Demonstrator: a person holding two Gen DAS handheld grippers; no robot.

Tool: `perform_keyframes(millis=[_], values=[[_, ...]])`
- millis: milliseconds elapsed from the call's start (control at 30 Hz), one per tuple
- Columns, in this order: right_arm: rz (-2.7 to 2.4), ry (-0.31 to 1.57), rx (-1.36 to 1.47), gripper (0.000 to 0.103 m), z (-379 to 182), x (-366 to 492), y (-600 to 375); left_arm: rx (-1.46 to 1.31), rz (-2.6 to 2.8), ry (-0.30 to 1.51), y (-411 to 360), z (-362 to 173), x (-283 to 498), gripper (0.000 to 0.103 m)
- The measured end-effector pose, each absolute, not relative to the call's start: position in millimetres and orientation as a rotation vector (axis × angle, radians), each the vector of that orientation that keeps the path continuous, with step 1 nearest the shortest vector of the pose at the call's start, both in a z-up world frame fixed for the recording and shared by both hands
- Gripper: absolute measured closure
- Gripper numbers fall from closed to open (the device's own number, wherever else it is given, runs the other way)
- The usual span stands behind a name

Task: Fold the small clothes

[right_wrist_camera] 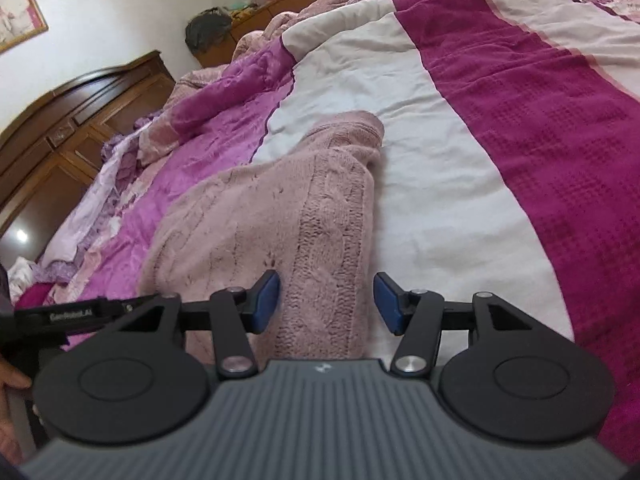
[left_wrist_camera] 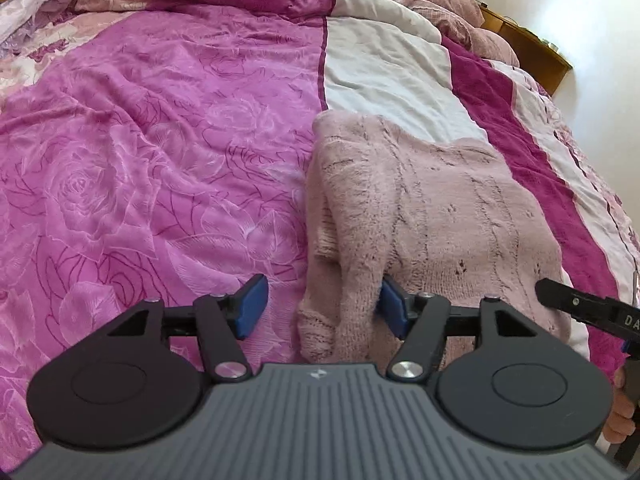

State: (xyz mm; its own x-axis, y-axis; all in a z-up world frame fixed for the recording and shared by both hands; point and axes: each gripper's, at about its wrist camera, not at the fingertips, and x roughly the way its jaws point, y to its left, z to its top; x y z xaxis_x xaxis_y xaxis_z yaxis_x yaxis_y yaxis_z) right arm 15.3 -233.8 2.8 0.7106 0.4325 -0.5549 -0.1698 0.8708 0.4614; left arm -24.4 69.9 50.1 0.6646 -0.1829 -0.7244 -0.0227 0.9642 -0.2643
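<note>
We have both hand-held grippers, left (left_wrist_camera: 320, 312) and right (right_wrist_camera: 326, 306), released and straddling the pink knit sweater's (left_wrist_camera: 432, 216) near edges on the bed (left_wrist_camera: 160, 140); fuzzy loose knit may slip or bunch if pinched shallow.

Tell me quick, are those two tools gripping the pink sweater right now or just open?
Left tool: open, straddling a fold of the pink knit sweater, not clamped.
Right tool: open, straddling the sweater's edge, holding nothing.

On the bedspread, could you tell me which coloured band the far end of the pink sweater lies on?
The white band. The sweater's far end rests there, between the rose-patterned pink section and the dark magenta stripe.
</note>
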Motion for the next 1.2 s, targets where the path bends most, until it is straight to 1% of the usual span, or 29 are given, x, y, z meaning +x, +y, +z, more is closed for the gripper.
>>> perform_keyframes(millis=[200,233,267,300,367,467,500,567,1000,1200], values=[[0.343,0.684,0.360,0.045,21.2,-1.5,-231.5,-0.209,-0.090,0.822,58.4,71.8,-44.3,0.035],[0.340,0.681,0.354,0.042,23.4,-5.2,-230.0,-0.198,-0.090,0.822,55.7,74.7,-48.1,0.035],[0.340,0.675,0.349,0.034,25.6,-9.6,-229.4,-0.190,-0.089,0.823,53.3,77.4,-52.5,0.034],[0.343,0.667,0.344,0.031,27.8,-14.2,-228.5,-0.184,-0.087,0.821,50.8,79.5,-57.3,0.033],[0.348,0.658,0.323,0.031,31.1,-22.2,-226.1,-0.178,-0.083,0.814,46.3,81.9,-66.9,0.030],[0.344,0.647,0.300,0.023,34.8,-34.1,-223.6,-0.147,-0.070,0.796,37.9,81.3,-81.3,0.025],[0.340,0.645,0.292,0.023,35.3,-37.5,-222.2,-0.128,-0.060,0.796,34.2,79.6,-85.0,0.021],[0.325,0.652,0.265,0.023,33.2,-44.2,-219.8,-0.094,-0.041,0.801,26.9,73.9,-90.7,0.018],[0.227,0.768,0.076,0.023,-2.0,-60.9,-199.7,-0.017,-0.011,0.909,-4.8,33.9,-88.3,0.018],[0.226,0.811,0.099,0.023,-16.2,-58.2,-202.0,-0.021,0.015,0.918,-6.8,22.9,-84.1,0.017]])
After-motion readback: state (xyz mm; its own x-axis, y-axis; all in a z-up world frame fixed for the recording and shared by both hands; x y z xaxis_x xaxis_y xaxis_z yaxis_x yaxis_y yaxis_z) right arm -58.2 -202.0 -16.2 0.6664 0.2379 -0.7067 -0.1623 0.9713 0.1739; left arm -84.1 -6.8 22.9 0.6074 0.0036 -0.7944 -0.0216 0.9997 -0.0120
